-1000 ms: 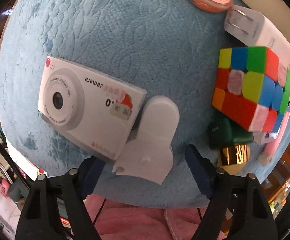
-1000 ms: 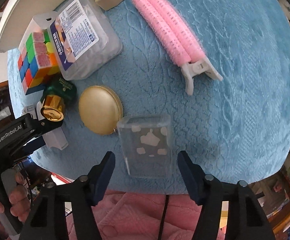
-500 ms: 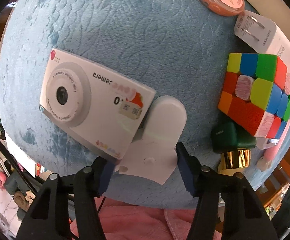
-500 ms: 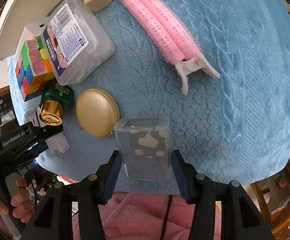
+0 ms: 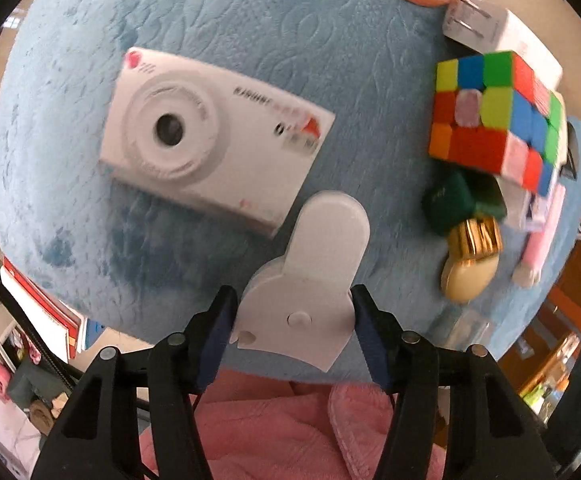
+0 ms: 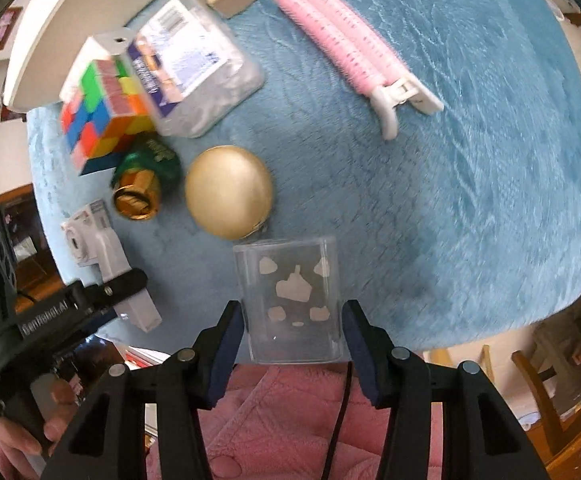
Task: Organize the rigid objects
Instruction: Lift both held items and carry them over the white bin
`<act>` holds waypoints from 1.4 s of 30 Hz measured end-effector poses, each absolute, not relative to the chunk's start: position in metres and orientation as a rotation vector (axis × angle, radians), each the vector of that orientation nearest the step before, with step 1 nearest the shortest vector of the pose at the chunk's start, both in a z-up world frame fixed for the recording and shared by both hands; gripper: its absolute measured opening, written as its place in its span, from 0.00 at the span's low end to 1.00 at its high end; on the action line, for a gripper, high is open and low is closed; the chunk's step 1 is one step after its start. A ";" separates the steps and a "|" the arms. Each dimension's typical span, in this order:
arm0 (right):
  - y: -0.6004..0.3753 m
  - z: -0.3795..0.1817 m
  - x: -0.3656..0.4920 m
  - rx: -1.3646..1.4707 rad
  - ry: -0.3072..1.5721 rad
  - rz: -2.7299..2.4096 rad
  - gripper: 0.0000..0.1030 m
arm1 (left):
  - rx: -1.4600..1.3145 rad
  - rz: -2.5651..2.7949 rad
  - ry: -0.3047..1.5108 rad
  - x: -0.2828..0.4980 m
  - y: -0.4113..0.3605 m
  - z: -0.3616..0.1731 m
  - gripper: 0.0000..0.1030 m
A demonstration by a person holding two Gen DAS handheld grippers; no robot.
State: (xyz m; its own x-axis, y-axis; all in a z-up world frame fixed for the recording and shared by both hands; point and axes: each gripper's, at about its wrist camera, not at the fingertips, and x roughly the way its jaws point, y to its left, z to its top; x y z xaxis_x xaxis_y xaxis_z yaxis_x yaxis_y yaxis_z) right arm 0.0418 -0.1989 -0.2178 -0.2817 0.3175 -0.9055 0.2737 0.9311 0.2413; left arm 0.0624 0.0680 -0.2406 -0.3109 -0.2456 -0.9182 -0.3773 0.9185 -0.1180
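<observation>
My left gripper [image 5: 293,320] is shut on a white plastic clip-shaped piece [image 5: 310,276] and holds it above the blue cushioned surface [image 5: 250,20]. A white toy camera box [image 5: 210,136] lies just beyond it, apart from the piece. My right gripper [image 6: 294,332] is shut on a clear plastic box [image 6: 290,296] with white shapes inside, held near the cushion's front edge. In the right wrist view the left gripper [image 6: 102,296] shows at the left with the white piece [image 6: 110,256].
A colour cube [image 5: 494,112], a green and gold bottle [image 5: 462,216], a gold round case [image 6: 228,192], a clear labelled tub [image 6: 194,64], a pink hair clip [image 6: 350,44] and a white charger [image 5: 498,32] lie on the cushion. A pink garment [image 6: 290,420] is below.
Both grippers closed on their objects and lifted them. The white piece came away from the camera box; the clear box rose toward the right wrist camera.
</observation>
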 end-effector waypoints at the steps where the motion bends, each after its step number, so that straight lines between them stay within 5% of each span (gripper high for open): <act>1: -0.196 -0.213 0.039 0.442 1.867 0.042 0.50 | -0.450 0.131 1.904 0.058 0.072 -0.236 0.60; 20: -0.119 -0.135 -0.007 0.510 1.599 0.039 0.49 | -0.346 -0.054 1.701 0.023 0.194 -0.125 0.60; 42: -0.085 -0.034 0.006 0.396 1.148 0.131 0.49 | -0.260 -0.145 1.327 0.073 0.174 -0.054 0.60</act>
